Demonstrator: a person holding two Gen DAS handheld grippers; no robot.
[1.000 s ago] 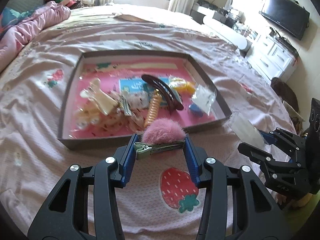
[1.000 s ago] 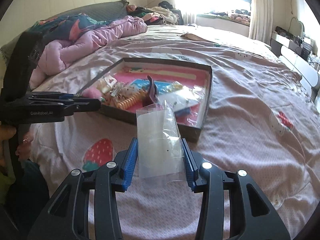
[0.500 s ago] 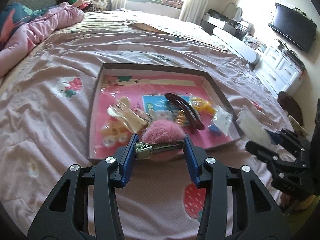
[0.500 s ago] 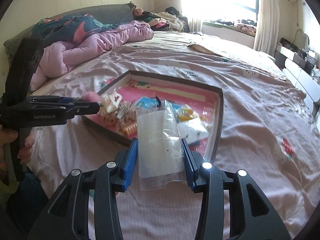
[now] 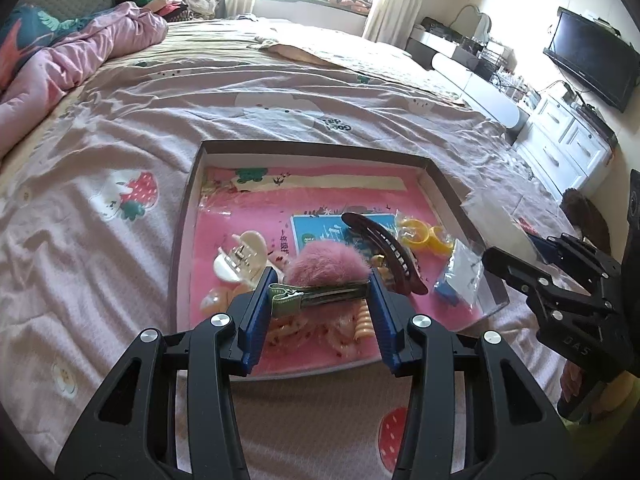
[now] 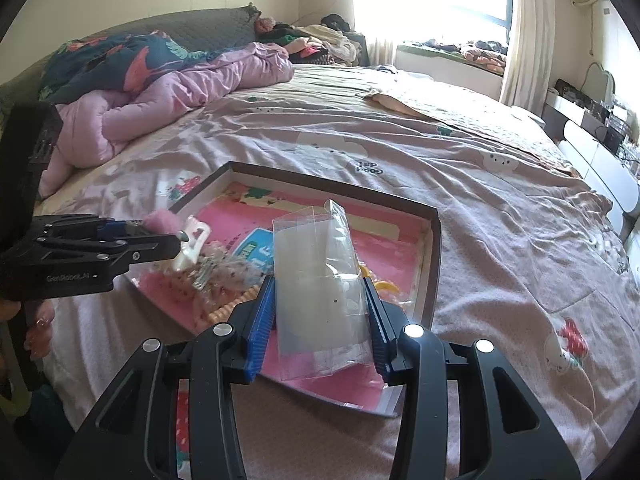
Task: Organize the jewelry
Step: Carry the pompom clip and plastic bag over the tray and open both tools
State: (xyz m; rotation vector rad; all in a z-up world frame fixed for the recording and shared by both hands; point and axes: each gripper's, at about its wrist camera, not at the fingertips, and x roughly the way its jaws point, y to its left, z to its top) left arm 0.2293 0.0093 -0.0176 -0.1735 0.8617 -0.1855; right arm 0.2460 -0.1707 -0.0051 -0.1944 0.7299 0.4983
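Observation:
My left gripper is shut on a pink fluffy pompom hair clip by its green metal clip, held above the near part of the tray. My right gripper is shut on a clear plastic bag, held upright over the tray's near right corner. The pink-lined tray holds a cream claw clip, a dark brown hair clip, yellow rings and an orange spiral tie. The right gripper and bag show at the right of the left wrist view.
The tray lies on a bed with a pink printed sheet. A pink duvet is piled near the headboard. White drawers and a TV stand beyond the bed's right edge.
Both grippers have moved forward and up over the tray with their loads still held. The pompom clip now hangs over the tray's contents, and the bag is over its near right corner.

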